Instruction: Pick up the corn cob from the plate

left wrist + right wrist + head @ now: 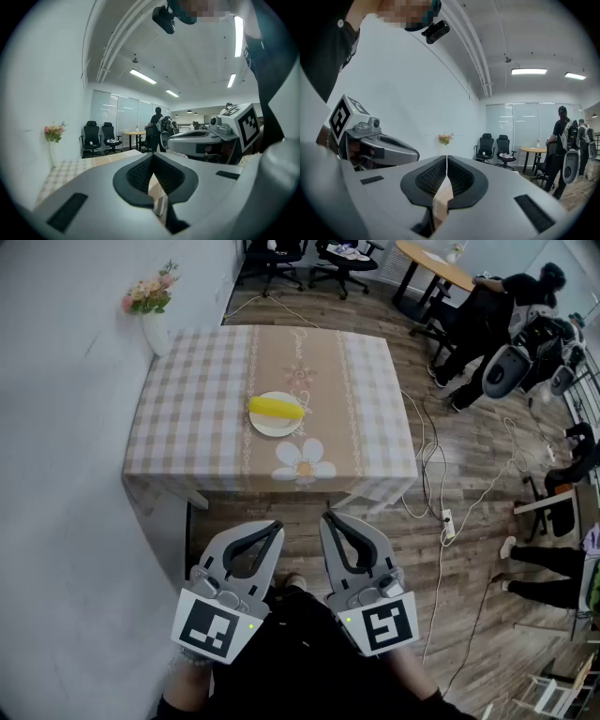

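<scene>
Corn cob [276, 408] on plate [274, 427] mid-worktop [187, 432], flower vase [153, 320] at far corner, left hand-held gripper [275, 526], right hand-held gripper [328, 517], both closed, short of worktop.

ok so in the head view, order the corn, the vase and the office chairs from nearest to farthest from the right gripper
1. corn: on the plate in the middle of the table, ahead of the right gripper
2. vase: at the table's far left corner
3. office chairs: past the table's far edge
</scene>
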`<state>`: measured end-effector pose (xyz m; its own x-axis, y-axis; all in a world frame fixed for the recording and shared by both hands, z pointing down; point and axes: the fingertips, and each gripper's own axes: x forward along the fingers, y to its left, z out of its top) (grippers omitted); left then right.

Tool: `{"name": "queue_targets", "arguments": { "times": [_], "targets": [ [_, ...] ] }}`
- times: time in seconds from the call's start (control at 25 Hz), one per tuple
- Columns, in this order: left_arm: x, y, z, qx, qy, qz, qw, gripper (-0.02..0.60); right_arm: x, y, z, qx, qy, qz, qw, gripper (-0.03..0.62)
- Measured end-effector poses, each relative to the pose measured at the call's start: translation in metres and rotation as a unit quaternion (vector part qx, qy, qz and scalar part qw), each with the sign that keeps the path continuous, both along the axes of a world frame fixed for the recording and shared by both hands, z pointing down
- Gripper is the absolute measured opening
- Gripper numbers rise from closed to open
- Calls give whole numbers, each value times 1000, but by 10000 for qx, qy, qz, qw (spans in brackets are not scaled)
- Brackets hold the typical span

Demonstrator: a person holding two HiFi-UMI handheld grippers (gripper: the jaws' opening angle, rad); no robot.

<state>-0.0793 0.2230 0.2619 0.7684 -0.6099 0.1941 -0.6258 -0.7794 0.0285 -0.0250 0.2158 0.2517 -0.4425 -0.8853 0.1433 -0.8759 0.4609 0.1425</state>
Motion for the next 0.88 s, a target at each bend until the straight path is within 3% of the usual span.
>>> {"name": "queue_targets", "arguments": {
  "times": [0.4,0.6,0.88],
  "targets": [
    [3,4,3,-38,-2,-38,10000,12,4,3,2,0,-24,-12,10000,44],
    [5,4,3,-45,-25,-105,9999,12,19,1,3,-141,-212,306,9992,44],
    [10,5,4,-49,-126,-258,9996,12,16,7,1,99,1,-124,9999,44]
  ]
}}
